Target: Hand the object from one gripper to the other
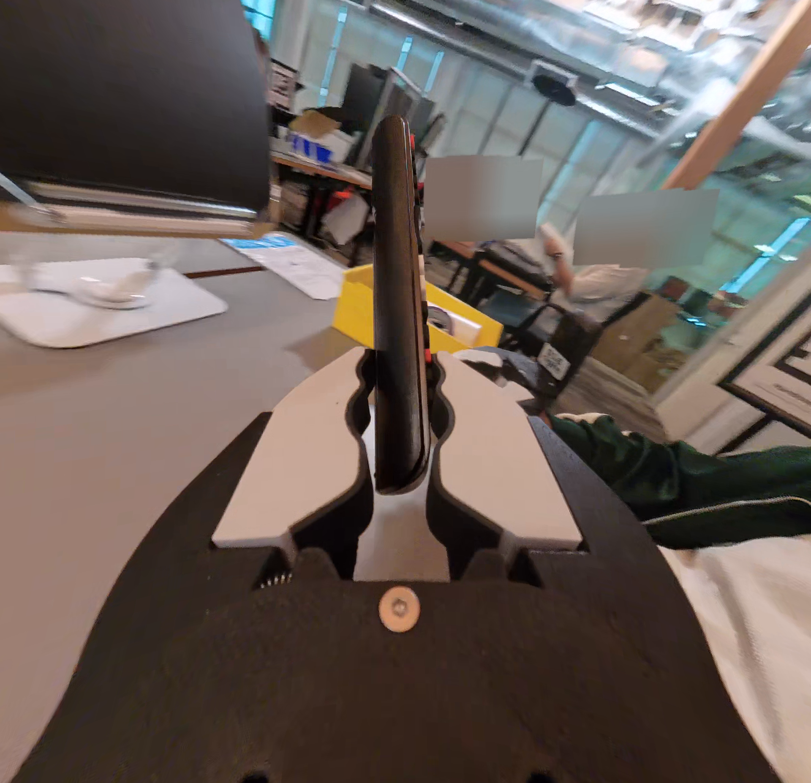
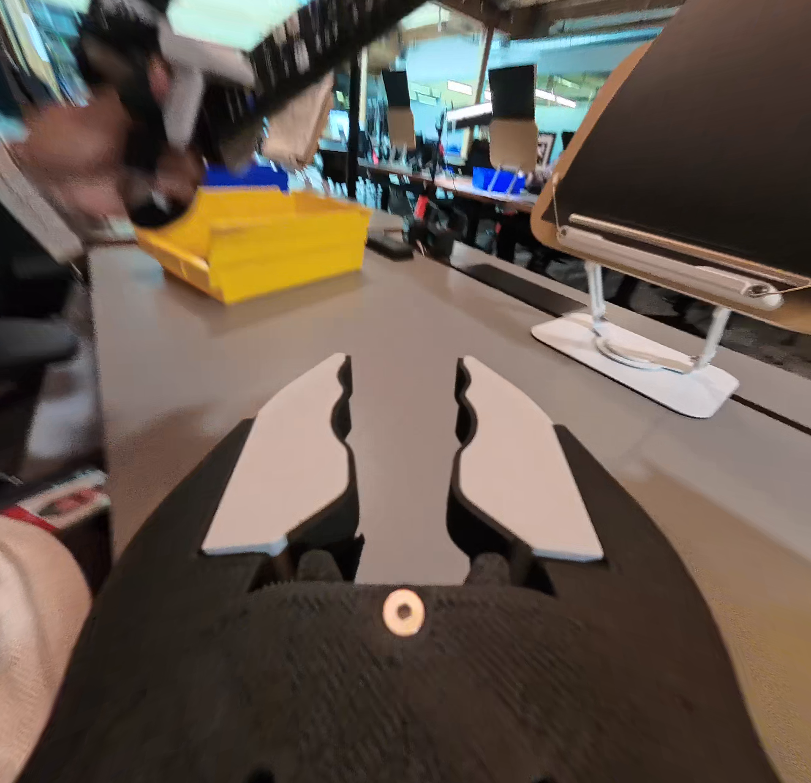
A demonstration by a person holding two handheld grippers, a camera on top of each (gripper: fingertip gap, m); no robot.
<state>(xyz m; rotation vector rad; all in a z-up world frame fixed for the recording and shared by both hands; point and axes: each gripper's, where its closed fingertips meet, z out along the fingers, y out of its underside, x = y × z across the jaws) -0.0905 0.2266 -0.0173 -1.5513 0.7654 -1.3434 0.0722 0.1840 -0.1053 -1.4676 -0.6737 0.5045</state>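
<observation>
Handover not started: remote control [image 1: 397, 305] in left claw, right claw empty.

L claw [image 1: 401, 380] is clamped on the black remote's lower part; remote stands up edge-on between the fingers, red buttons showing on its right side, held above the grey counter [image 1: 145, 402] w/ a yellow bin [image 1: 355, 310] behind. R claw [image 2: 403, 378] has fingers apart, nothing between them, low over the counter. In the right wrist view the remote appears upper left, blurred, well apart from R claw. Left to do, as I judge: bring claws together, R closes, L lets go.
</observation>
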